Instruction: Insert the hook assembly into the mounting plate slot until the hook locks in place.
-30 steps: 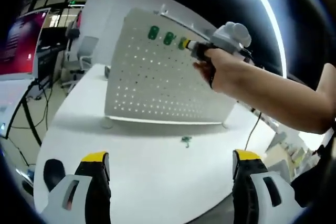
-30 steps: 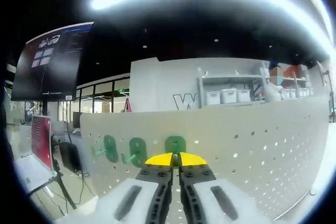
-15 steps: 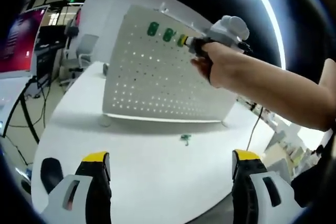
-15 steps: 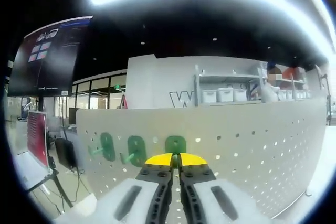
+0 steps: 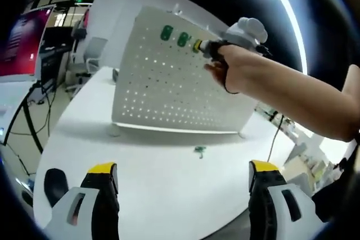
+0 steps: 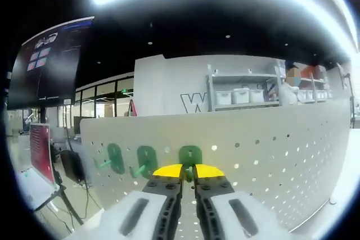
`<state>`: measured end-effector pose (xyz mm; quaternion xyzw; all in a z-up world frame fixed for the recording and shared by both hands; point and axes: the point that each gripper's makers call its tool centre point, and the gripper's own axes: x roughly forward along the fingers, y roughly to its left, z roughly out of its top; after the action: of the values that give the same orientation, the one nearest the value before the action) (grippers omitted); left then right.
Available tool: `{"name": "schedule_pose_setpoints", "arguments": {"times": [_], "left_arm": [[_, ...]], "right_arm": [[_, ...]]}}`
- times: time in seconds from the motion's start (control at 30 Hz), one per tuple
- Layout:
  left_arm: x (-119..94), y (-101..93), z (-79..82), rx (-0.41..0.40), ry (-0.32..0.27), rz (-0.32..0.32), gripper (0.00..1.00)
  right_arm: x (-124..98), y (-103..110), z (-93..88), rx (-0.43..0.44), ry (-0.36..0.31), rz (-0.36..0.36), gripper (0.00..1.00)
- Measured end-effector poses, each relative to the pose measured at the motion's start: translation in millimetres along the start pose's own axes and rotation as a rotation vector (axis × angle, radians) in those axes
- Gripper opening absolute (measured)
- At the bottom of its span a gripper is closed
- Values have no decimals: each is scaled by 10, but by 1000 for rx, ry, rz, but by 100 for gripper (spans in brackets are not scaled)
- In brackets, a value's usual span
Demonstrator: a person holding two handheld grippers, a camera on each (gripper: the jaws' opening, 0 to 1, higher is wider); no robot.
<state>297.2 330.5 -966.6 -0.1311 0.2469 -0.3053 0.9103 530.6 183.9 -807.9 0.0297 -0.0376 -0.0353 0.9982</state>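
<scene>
3 green hooks (image 6: pixel 147 160) on 1 pegboard (image 6: pixel 270 161); right tongs (image 6: pixel 188 171) grip the third.

An open-plan lab or office — wall screen (image 6: pixel 48 63), shelving with bins (image 6: pixel 242 95), desks and chairs (image 5: pixel 84 54).

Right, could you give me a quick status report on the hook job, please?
Right gripper shut on third green hook, pressed at the pegboard. Left gripper open, over the table. Spare green hook lies below the board. Nothing in the way.
</scene>
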Motion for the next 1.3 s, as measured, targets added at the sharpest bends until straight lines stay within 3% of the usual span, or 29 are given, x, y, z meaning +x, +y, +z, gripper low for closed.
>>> {"name": "schedule_pose_setpoints", "arguments": {"times": [0.13, 0.23, 0.33, 0.4, 0.47, 0.7, 0.83, 0.9, 0.97, 1.07, 1.3], "left_arm": [[-16, -27, -13, 10, 12, -5, 97], [-37, -36, 39, -4, -16, 3, 97], [-34, -84, 32, 3, -10, -4, 98], [-35, -117, 20, 21, 2, -10, 97], [-40, -131, 20, 24, 4, -12, 98], [-36, -172, 36, 33, 6, -17, 98], [-40, -231, 27, 56, 16, -27, 98], [-37, -232, 20, 52, 18, -26, 98], [-31, -258, 17, 48, 15, -30, 98], [-30, -303, -8, 61, 28, -39, 98], [-38, -335, -29, 64, 34, -41, 98]], "right_arm": [[-7, 17, 14, 30, 20, 13, 12], [-5, -9, 103, 30, 19, 21, 13], [-49, -35, 248, 18, -22, 33, 19], [-105, -132, 428, 31, -95, 6, 22], [-135, -161, 478, 57, -93, 20, 23], [-260, -407, 545, -56, -106, 32, 24], [-426, -629, 330, -116, -72, 23, 24], [-501, -737, 157, -96, -31, 10, 24], [-618, -831, -63, -131, 19, 8, 24], [-836, -934, -347, -201, 85, 30, 24], [-1204, -1142, -787, -292, 180, 73, 22]]}}
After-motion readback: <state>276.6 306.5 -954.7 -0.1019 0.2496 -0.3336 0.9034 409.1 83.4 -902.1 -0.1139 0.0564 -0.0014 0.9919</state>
